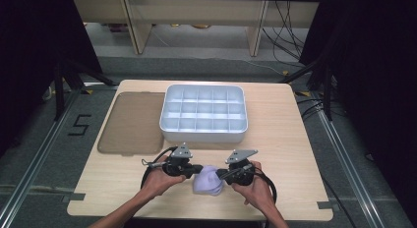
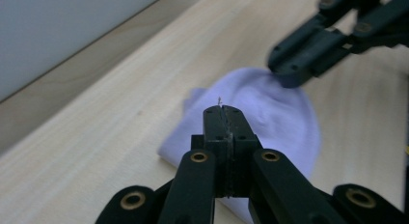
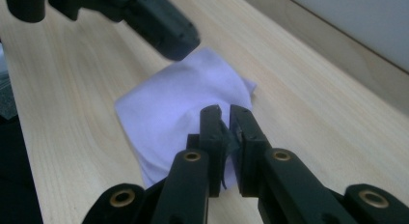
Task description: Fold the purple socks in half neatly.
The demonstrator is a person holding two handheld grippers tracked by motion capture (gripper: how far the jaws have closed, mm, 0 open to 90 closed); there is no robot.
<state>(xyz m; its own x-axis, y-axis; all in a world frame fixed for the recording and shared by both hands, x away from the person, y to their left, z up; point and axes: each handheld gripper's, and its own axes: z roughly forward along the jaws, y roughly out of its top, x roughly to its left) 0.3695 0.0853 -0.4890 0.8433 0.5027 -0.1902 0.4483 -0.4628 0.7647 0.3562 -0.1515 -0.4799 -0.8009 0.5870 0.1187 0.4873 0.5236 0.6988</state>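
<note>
My left gripper [image 2: 223,113] clamped tight on lilac cloth [image 1: 207,180], near counter [image 1: 285,139] front edge, centre. My right gripper [image 3: 225,119] pinching cloth's opposite side, jaws slightly apart. Compartment tray [image 1: 204,135] well behind, toward back edge.

On the table [image 1: 290,139] a divided tray [image 1: 203,114] stands at the middle of the far half, its compartments in rows. Just to its left lies a flat lid [image 1: 132,122], close beside the tray's wall and reaching toward the table's left edge. Nearer the person, before the tray and well apart from it, a cloth [image 1: 207,179] lies on the table near the front edge. The left gripper [image 1: 195,169] is at the cloth's left side, the right gripper [image 1: 222,176] at its right, each pointing inward toward the other, with the cloth between them. Beyond the table's far edge, the floor carries cables [image 1: 290,36] at the right.
</note>
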